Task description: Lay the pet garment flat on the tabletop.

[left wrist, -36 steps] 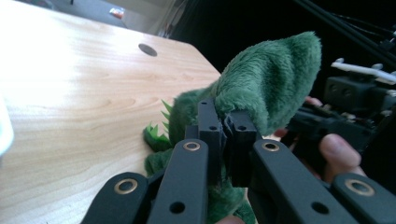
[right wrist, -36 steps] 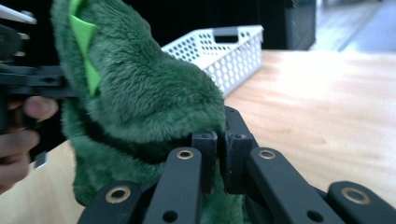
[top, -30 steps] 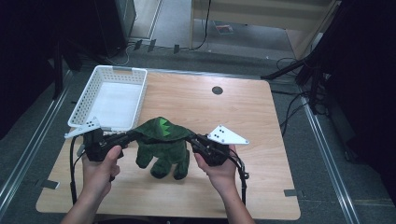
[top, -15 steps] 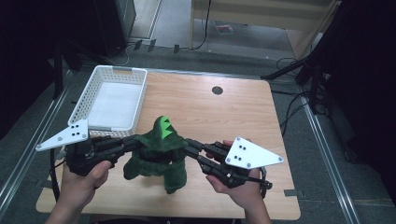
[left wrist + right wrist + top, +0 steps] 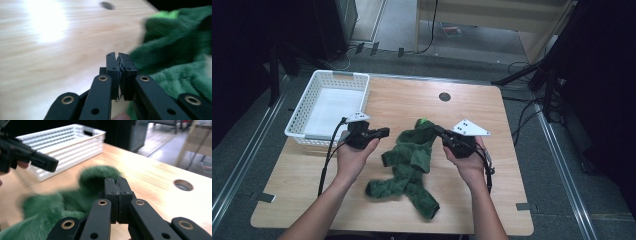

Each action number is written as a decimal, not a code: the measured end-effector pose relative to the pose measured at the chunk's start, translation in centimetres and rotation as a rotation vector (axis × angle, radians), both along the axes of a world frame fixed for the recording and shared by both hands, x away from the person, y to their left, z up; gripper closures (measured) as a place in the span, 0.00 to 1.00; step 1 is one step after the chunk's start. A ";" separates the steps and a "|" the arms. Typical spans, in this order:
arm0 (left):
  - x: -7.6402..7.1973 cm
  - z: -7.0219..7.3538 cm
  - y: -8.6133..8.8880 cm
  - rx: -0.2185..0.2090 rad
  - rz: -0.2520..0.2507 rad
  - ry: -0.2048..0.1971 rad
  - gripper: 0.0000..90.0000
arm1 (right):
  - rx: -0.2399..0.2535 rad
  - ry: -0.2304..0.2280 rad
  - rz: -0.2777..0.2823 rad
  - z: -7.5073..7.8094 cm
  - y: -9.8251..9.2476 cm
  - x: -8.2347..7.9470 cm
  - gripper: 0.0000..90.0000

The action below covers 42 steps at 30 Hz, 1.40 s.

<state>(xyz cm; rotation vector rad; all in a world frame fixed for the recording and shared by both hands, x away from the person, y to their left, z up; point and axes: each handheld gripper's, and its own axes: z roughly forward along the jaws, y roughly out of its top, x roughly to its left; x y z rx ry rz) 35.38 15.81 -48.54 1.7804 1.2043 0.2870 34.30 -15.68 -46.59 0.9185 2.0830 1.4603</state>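
A green fuzzy garment [image 5: 412, 155] lies crumpled on the wooden table [image 5: 512, 165], between my two grippers. My left gripper [image 5: 384, 132] hovers just left of it. Its jaws have just been closing and now stand shut with nothing between them [image 5: 117, 56]; the green garment [image 5: 175, 50] lies off to its right. My right gripper [image 5: 437, 129] sits at the garment's upper right edge. Its jaws have also just been closing and are shut [image 5: 115, 181], empty, with the green garment [image 5: 50, 205] heaped behind and below them. The left gripper [image 5: 53, 165] shows farther off in the right gripper view.
A white perforated basket [image 5: 312, 95] stands at the table's far left corner, near the left gripper; its wall [image 5: 75, 145] shows in the right gripper view. A round cable hole [image 5: 444, 96] lies in the tabletop beyond the garment. Cables trail from both grippers.
The garment, held up between both grippers before, now lies flat on the table. Both grippers have let go, drawn apart from it and moved farther up the table.
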 end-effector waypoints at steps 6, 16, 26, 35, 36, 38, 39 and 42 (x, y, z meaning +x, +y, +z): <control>1.4 -1.3 -1.7 0.069 -0.010 0.002 0.85 | -0.166 0.160 -0.043 -4.6 -1.3 3.2 0.90; 0.8 -2.3 -4.2 0.103 -0.104 -0.007 0.66 | -0.113 0.295 -0.144 -6.8 -5.1 2.4 0.93; -0.1 -4.5 -7.2 0.241 -0.266 0.061 0.85 | -0.171 0.231 -0.098 -6.8 -4.1 1.4 0.94; -3.2 -4.4 -5.9 0.287 -0.370 0.110 0.84 | -0.222 0.276 -0.115 -7.7 -4.8 1.9 0.91; -3.1 -4.2 -5.2 0.245 -0.367 0.119 0.80 | -0.206 0.293 -0.105 -7.6 -5.1 1.9 0.85; -2.5 -3.5 -3.7 0.103 -0.309 0.109 0.66 | -0.171 0.292 -0.057 -6.5 -5.8 1.5 0.77; -2.5 -3.5 -3.7 0.103 -0.309 0.109 0.64 | -0.171 0.292 -0.057 -6.5 -5.8 1.5 0.77; -1.3 -2.8 -3.1 0.033 -0.190 0.080 0.62 | -0.065 0.279 -0.088 -4.5 -6.4 1.6 0.76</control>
